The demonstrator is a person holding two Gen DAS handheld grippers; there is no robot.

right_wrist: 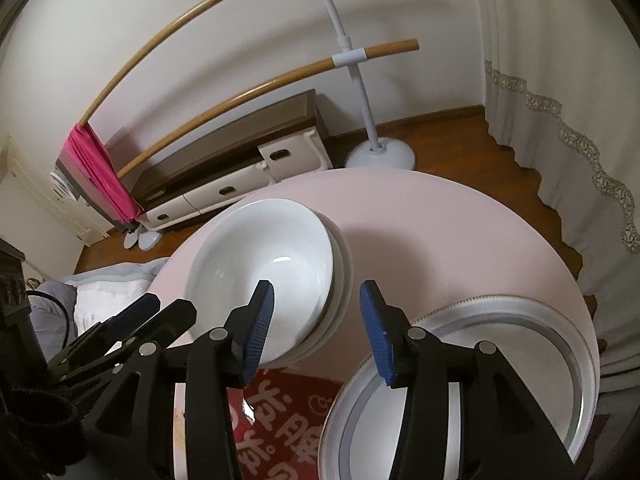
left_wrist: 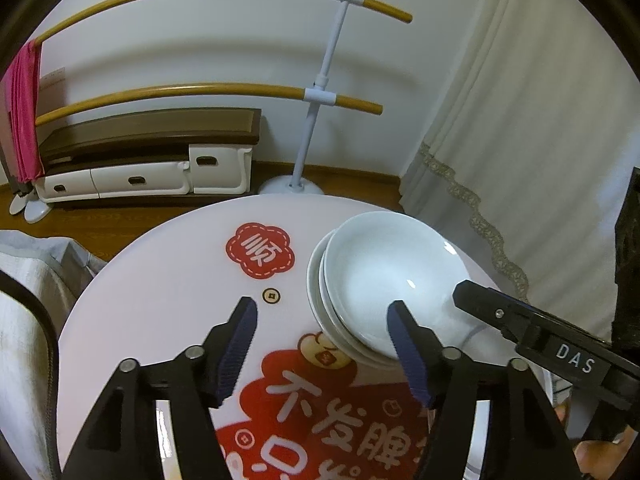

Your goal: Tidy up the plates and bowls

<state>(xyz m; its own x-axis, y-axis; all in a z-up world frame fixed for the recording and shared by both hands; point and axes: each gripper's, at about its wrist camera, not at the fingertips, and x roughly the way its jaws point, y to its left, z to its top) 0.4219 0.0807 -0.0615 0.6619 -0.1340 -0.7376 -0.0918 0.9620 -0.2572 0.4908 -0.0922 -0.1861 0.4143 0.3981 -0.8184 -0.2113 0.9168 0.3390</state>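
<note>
A stack of white bowls point(left_wrist: 384, 272) point(right_wrist: 260, 256) sits on the round table point(left_wrist: 160, 300) point(right_wrist: 440, 220). My left gripper point(left_wrist: 322, 320) is open at the stack's near edge, its right pad over the top bowl's rim and its left pad over bare table. My right gripper point(right_wrist: 316, 302) is open too and straddles the top bowl's rim, one pad inside the bowl and one outside, with a gap at each pad. In the left wrist view its finger point(left_wrist: 476, 300) shows by the stack's right side. A wide white plate with a silver rim point(right_wrist: 520, 320) lies right of the bowls.
The table carries a red printed design point(left_wrist: 260, 250) point(right_wrist: 288, 412). Behind it stand a clothes rack point(left_wrist: 316, 96) with a pink cloth point(left_wrist: 24, 112), a low cabinet point(left_wrist: 160, 160) and a pale curtain point(left_wrist: 520, 140). Grey bedding point(left_wrist: 24, 280) lies at the left.
</note>
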